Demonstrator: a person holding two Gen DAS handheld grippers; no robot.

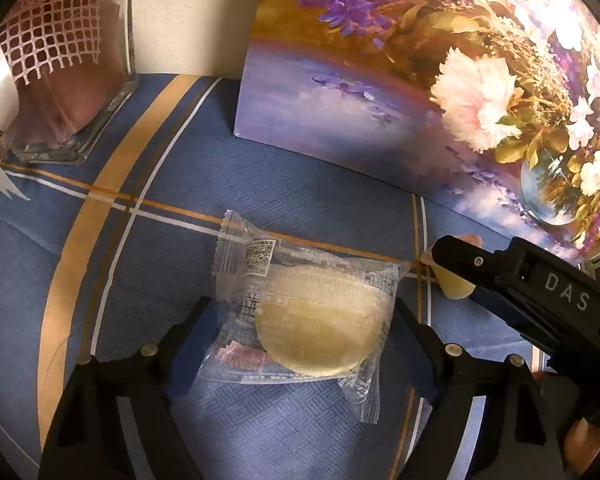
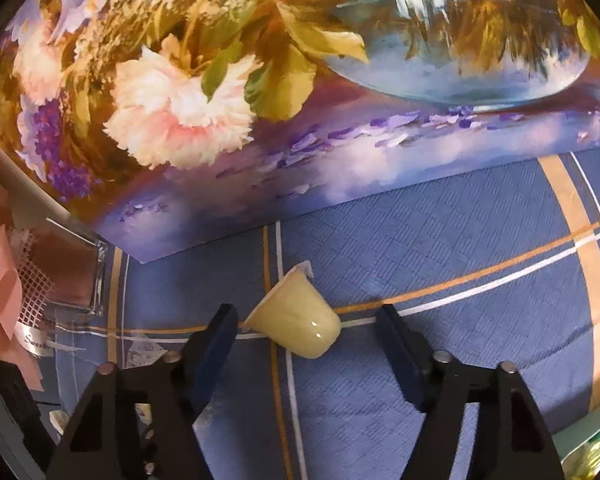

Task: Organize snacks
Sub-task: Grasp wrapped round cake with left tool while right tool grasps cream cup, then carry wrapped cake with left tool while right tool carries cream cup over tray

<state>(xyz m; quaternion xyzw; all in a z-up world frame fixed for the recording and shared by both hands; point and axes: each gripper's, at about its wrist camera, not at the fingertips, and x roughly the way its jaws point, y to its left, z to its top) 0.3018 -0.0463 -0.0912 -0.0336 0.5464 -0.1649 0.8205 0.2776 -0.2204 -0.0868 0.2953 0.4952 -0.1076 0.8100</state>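
My left gripper (image 1: 300, 332) spreads wide around the wrapped pastry (image 1: 304, 316); my right gripper (image 2: 306, 328) gapes around the tipped jelly cup (image 2: 296, 320).

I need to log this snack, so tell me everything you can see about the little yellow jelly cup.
The yellow jelly cup is a small tapered plastic cup with glossy pale yellow filling, sealed by a film lid with a pull tab. It lies tipped on its side on the blue plaid tablecloth, in front of the floral box. The right gripper is open around it, its fingers apparently not touching.
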